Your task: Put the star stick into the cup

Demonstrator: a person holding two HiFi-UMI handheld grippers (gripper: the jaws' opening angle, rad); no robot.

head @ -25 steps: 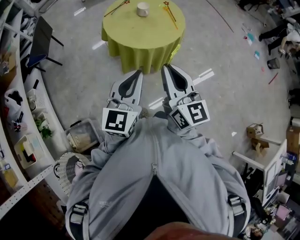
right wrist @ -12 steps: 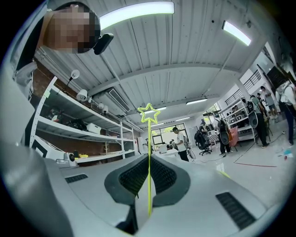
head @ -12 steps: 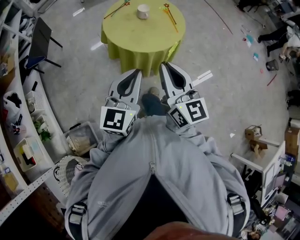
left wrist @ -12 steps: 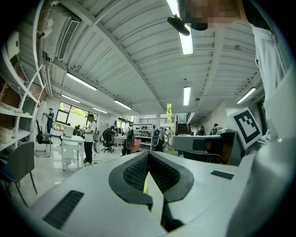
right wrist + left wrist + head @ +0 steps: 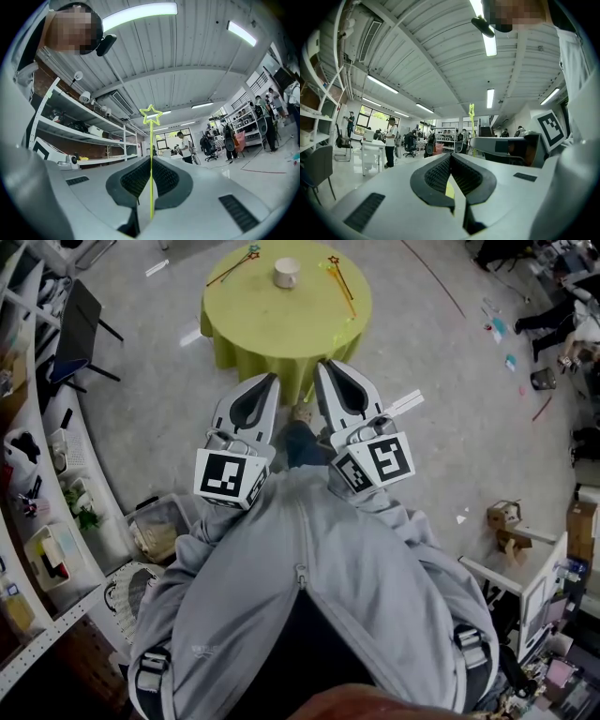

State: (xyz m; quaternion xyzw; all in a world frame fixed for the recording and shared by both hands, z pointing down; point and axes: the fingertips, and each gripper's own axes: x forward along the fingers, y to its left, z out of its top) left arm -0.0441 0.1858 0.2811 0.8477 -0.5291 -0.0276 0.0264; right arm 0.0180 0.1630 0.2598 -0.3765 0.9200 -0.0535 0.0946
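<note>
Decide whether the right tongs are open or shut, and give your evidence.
Shut on the star stick: the right gripper view shows the right tongs pinching its thin yellow-green shaft, star above.

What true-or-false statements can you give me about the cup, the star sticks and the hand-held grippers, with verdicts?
1. The cup stands on the round table. True.
2. The right hand-held gripper is empty. False: its jaws are closed on a star stick.
3. A star stick stands in the cup. False: none pokes out of it.
4. Star sticks lie on the table on both sides of the cup. True: a left stick and a right stick.
</note>
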